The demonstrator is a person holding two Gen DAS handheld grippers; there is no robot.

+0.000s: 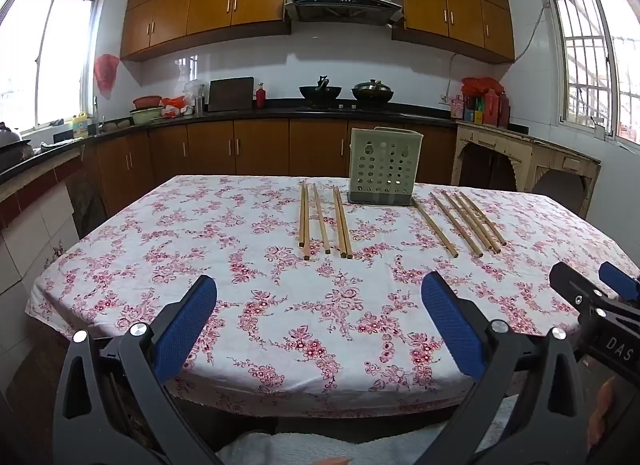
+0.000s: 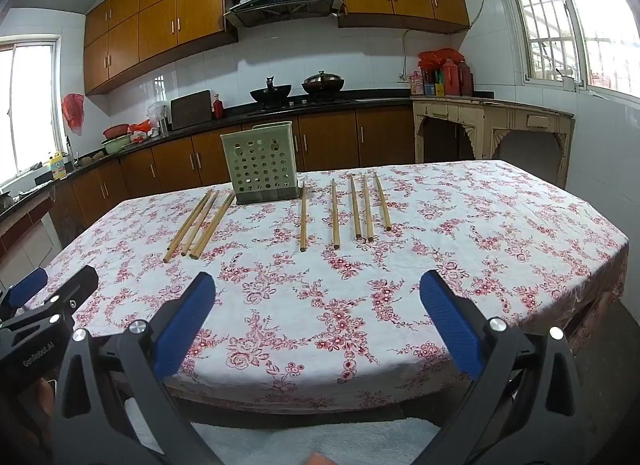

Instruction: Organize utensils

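Both wrist views low at the table's [image 1: 120, 265] near edge, facing across it toward the far counter. Left view set leftward, right view rightward. Shared: holder [image 1: 380, 165] at the far edge, chopsticks [image 2: 336, 213] beside it, stove wall.

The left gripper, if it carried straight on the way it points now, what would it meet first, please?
Probably the bare flowered tablecloth: the open left gripper tilts down at the cloth short of the chopsticks. Depth is hard to judge.
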